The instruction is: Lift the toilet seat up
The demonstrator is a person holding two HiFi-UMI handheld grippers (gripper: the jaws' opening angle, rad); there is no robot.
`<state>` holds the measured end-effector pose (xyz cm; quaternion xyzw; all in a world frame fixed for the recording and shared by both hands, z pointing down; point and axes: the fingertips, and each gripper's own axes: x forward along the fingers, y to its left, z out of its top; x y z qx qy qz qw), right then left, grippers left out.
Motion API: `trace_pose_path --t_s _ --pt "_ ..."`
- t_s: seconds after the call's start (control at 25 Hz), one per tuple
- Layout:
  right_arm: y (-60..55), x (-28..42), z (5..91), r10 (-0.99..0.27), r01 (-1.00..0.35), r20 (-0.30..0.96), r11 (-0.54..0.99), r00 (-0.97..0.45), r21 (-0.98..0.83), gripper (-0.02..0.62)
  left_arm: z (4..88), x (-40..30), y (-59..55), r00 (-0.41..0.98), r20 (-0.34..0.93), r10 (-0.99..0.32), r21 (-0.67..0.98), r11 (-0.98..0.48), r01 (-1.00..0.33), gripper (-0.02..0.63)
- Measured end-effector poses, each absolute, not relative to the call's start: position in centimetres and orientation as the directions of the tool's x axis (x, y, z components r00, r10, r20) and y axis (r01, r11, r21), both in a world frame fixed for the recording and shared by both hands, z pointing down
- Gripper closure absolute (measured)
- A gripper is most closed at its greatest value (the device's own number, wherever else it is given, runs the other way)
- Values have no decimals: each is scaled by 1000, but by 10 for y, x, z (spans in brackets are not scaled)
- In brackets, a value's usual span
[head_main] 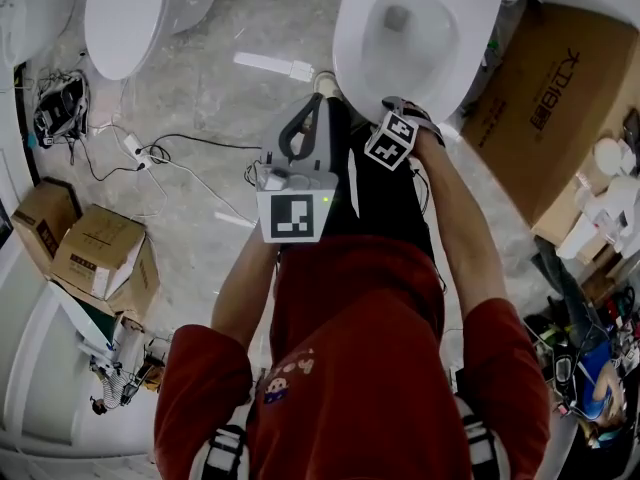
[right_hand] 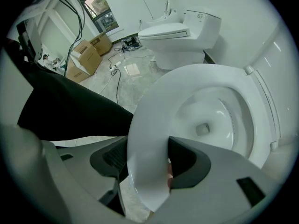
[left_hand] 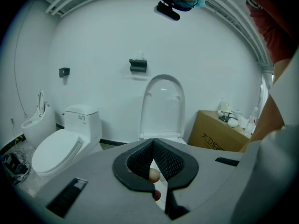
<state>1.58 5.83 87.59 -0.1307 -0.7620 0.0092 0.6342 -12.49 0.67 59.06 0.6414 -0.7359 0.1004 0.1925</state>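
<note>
Grey marbled floor (head_main: 200,78) and a white wall bound the room. At upper centre of the head view sits the toilet seat (head_main: 350,38), a white ring over the open bowl, with its lid (left_hand: 162,108) standing upright against the wall. The right gripper (right_hand: 149,160) is clamped on the front edge of the seat, one jaw on each face. The left gripper (head_main: 305,128) is just left of it in the head view, lower centre, with its jaws closed together on nothing. A cardboard box (head_main: 545,98) stands at right, and a second toilet (head_main: 125,18) at upper left.
</note>
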Motion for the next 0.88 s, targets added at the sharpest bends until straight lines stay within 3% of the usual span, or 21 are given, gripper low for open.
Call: trace_pose_path --t_s 0.36,0.88 --pt "52 13 828 201 204 960 966 -194 -161 344 557 -120 7 -85 371 -925 39 107 -993 595" --pt "36 12 774 155 174 954 978 -257 -112 359 514 -111 0 -107 320 -941 79 139 -987 595"
